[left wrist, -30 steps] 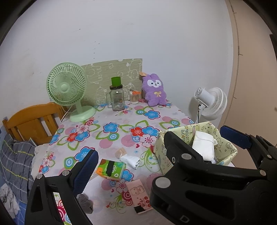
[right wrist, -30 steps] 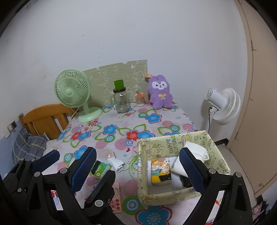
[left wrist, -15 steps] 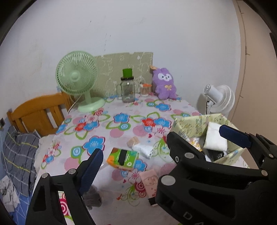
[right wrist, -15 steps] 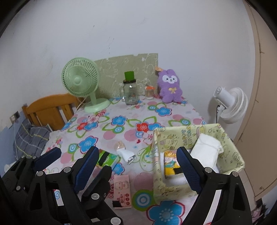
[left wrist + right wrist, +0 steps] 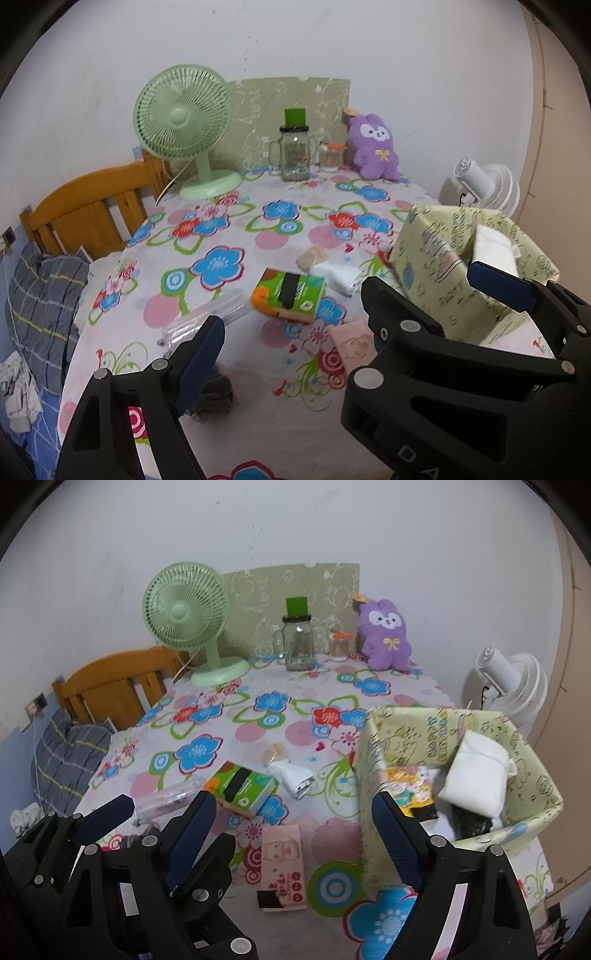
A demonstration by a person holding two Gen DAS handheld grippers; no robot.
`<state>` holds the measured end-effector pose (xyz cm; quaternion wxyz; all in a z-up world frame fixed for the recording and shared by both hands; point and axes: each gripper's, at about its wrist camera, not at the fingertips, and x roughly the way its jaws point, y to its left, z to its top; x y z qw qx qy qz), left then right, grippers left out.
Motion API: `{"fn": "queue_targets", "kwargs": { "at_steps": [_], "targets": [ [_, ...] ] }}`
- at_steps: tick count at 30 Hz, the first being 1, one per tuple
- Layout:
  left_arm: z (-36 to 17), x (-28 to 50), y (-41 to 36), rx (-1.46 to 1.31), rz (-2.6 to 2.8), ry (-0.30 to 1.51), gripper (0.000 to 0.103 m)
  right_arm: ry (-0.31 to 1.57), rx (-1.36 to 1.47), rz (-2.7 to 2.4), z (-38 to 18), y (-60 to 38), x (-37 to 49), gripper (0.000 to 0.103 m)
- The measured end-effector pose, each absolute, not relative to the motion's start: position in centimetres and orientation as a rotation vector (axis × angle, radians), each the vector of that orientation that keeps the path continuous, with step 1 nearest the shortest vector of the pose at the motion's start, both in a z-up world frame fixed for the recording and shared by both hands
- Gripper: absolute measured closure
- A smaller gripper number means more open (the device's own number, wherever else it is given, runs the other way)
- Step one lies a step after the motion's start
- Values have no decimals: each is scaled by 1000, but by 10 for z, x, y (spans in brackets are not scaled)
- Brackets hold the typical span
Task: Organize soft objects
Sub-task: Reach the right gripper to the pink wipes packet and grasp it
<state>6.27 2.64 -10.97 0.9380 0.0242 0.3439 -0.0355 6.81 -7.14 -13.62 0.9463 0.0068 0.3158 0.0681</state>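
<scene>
the left gripper (image 5: 347, 317) hangs over the near part of the flowered table (image 5: 229, 206) with its jaws spread and nothing between them; they have just been closing a little. ahead of its fingers lies the green tissue pack (image 5: 290, 293), and just beyond that a small rolled white cloth (image 5: 338, 275) touching a beige pad (image 5: 311, 257). a pink packet (image 5: 352, 341) lies close in front of its right finger, a dark grey fabric piece (image 5: 216, 397) sits beside its left finger, and a clear plastic wrapper (image 5: 207, 321) lies just ahead of that finger. the right gripper (image 5: 291, 834) is released too, jaws wide and empty, also just closing slightly. its right finger stands in front of the yellow-green fabric box (image 5: 535, 771), which holds a folded white cloth (image 5: 476, 775) and a yellow cartoon packet (image 5: 412, 786). far ahead of both, by the wall, stand the purple plush toy (image 5: 386, 635), a green fan (image 5: 186, 609) and a glass jar (image 5: 297, 642).
</scene>
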Motion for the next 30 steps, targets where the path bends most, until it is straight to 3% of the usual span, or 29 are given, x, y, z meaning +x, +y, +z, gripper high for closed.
{"fn": "queue_targets", "kwargs": {
  "at_steps": [5, 30],
  "targets": [
    [-123, 65, 33, 36, -59, 727, 21, 676, 7, 147, -148, -64, 72, 16],
    [-181, 90, 38, -1, -49, 935, 26, 910, 1, 189, -218, -53, 111, 42]
  ]
}}
